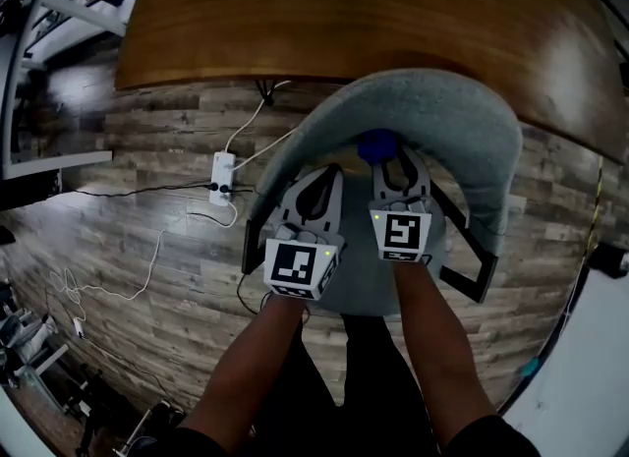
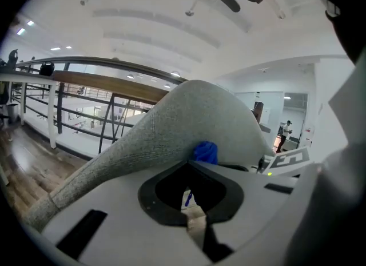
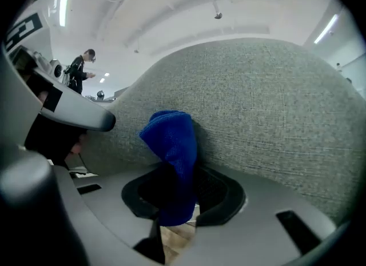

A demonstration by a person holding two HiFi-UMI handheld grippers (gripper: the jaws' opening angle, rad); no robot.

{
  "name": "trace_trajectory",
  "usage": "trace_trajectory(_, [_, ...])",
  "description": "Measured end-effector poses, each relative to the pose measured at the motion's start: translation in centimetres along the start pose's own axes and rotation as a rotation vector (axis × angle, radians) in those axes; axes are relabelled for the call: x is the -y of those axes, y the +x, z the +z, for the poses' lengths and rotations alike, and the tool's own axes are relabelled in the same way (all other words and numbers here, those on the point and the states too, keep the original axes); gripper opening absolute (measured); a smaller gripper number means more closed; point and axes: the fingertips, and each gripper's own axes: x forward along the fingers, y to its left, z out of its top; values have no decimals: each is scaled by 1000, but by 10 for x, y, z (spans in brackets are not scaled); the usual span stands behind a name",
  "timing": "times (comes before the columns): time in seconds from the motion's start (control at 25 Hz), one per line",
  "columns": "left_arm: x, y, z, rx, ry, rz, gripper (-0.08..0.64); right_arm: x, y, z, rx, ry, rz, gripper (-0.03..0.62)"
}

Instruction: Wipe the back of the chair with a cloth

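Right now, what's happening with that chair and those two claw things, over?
Right gripper shut on blue cloth, cloth pressed against grey chair back. Left gripper shut, empty, close alongside. Nothing blocking the wipe.

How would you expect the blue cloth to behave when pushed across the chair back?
Probably floppy: the blue cloth bunches in folds above the right gripper. On the woven chair back it likely drags, not slides.

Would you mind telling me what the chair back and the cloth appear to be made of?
The chair back looks like grey woven upholstery fabric, matte; a fine heathered weave shows up close. The cloth is blue, probably microfibre or terry, matte; its surface looks nubby and it folds limply.
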Motion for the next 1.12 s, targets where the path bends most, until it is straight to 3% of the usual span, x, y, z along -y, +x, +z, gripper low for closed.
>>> trace_trajectory(0.36, [23, 18, -1, -20, 35, -67, 8, 42, -18, -18, -39, 44, -141, 101])
trace_trajectory(0.76, [74, 28, -13, -69, 86, -232, 8, 91, -65, -44, -75, 146, -376, 101])
trace_trajectory(1.12, [109, 33, -19, -97, 91, -326, 8, 122, -112, -65, -84, 249, -557, 101])
